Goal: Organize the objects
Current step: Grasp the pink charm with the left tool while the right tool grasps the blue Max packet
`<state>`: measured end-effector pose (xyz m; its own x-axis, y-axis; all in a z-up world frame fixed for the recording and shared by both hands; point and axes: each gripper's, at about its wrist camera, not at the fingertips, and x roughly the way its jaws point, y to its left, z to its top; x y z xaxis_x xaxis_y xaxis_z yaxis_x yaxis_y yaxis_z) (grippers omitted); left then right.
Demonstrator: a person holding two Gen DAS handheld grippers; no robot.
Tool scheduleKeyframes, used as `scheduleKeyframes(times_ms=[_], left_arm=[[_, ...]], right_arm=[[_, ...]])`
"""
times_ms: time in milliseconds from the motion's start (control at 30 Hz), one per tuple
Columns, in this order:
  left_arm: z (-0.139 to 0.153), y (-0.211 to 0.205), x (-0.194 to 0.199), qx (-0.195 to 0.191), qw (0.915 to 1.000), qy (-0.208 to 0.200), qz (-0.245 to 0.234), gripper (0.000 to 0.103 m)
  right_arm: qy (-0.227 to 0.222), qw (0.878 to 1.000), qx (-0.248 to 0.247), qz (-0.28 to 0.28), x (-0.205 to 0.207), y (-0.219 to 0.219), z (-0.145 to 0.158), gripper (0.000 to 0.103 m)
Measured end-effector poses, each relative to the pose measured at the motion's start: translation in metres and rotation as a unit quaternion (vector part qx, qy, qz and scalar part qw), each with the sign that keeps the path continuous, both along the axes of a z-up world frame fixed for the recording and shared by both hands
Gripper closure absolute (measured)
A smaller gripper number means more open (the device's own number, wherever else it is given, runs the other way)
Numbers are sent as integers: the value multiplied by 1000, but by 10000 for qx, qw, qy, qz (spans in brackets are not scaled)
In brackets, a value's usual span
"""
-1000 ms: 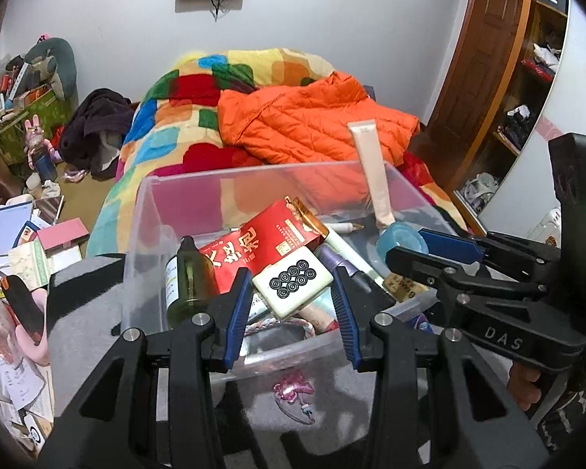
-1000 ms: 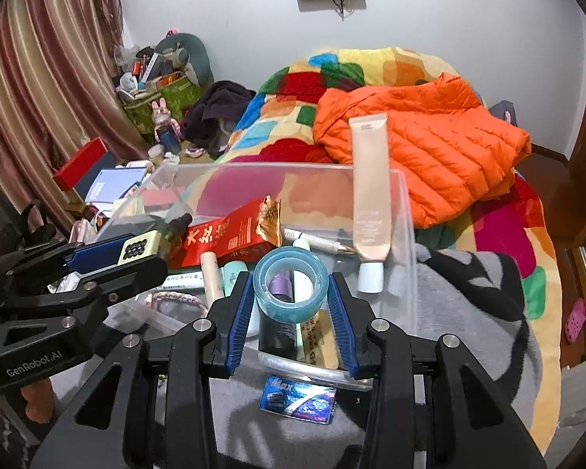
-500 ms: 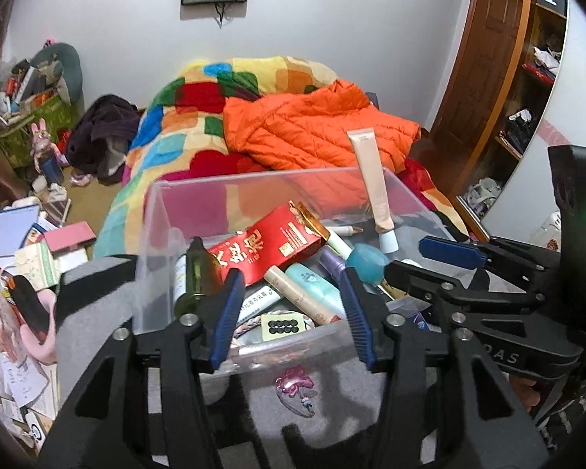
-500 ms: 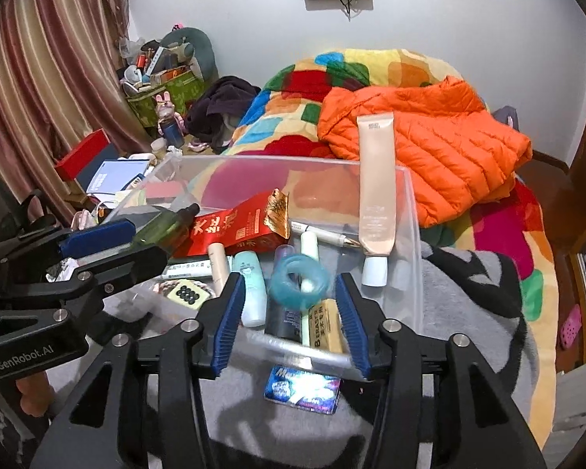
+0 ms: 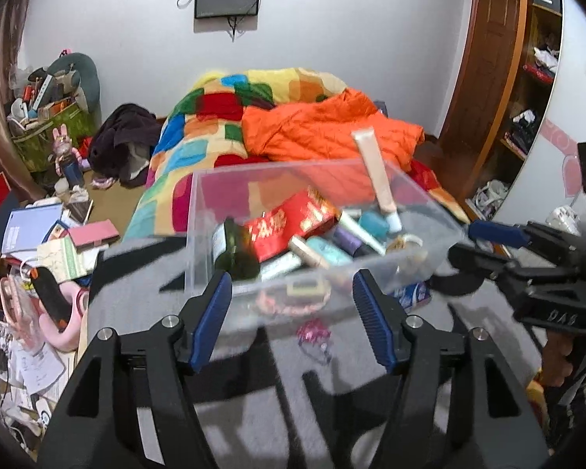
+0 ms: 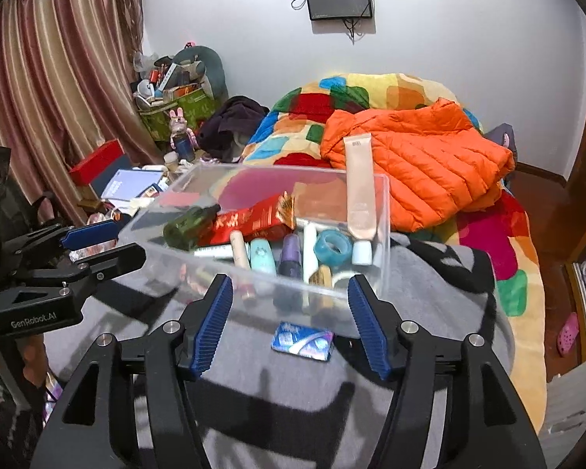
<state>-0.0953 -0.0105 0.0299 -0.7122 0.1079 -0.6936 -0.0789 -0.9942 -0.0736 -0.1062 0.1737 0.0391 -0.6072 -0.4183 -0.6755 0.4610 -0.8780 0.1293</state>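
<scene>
1. The clear plastic bin [image 6: 383, 211] stands on a grey and black blanket [image 6: 429, 285], just ahead of both grippers.
2. Contents: a dark green bottle [image 6: 189, 226] lying at the left end; a red carton [image 6: 254, 219] against it; a tall beige tube [image 6: 358, 187] leaning on the far right corner, cap down; a blue tape roll [image 6: 333, 246] beside that cap; a teal tube [image 6: 262, 256], a purple bottle [image 6: 291, 252] and a white tube [image 6: 309, 250] lying side by side mid-bin.
3. Left gripper [image 5: 293, 312]: jaws opening, nothing between the pads, short of the bin's near wall.
4. Right gripper [image 6: 291, 314]: jaws opening, nothing gripped, likewise short of the near wall.
5. Outside the bin: a blue foil packet [image 6: 302, 342] lies on the blanket between the right gripper's fingers; a pink trinket [image 5: 314, 336] lies before the left gripper.
6. Surroundings: an orange jacket [image 6: 418, 160] on a patchwork quilt [image 6: 332, 97] behind the bin; floor clutter to the left.
</scene>
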Motion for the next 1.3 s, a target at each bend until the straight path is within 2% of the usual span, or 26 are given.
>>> scheduleKeyframes(times_ms=[167,367,500,600,700,800,900,967,1067,1300], left_arm=[[-23,0,5,-117,9994,-320,22,39],[-52,4,2,-6,9968,-791,-94,39],[-67,13,-13,93,9918,-1237,-303,39],[-71,20,-24,22,9907,-1321,-339,39],[-77,25,-34,-11,9893,-1417,-359,46],[-80,30,-33,-189,9911,-1277,-327,52],[-81,32,-30,-261,9920,-1196,-312,65],[-81,30,-29,-240,9924,-1166,-314,74],[-81,26,-26,-171,9930,-1129,-286,74],[-73,32,-10,-349,9943,-934,-366,74]], right_arm=[[-147,9998,110,-18,8,5,-17,45],[-656,9978,107,-64,3,5,-50,42],[-968,9952,141,-51,-9,-3,-64,41],[-1107,9935,265,-82,-17,-11,-72,41],[-1157,9926,349,-99,-19,-14,-80,41],[-1063,9935,373,-157,-17,-14,-80,44],[-1023,9934,438,-290,-18,-12,-81,57],[-1011,9935,432,-293,-19,-13,-81,57],[-988,9937,426,-298,-18,-14,-81,57],[-1021,9940,250,-292,-13,-4,-77,58]])
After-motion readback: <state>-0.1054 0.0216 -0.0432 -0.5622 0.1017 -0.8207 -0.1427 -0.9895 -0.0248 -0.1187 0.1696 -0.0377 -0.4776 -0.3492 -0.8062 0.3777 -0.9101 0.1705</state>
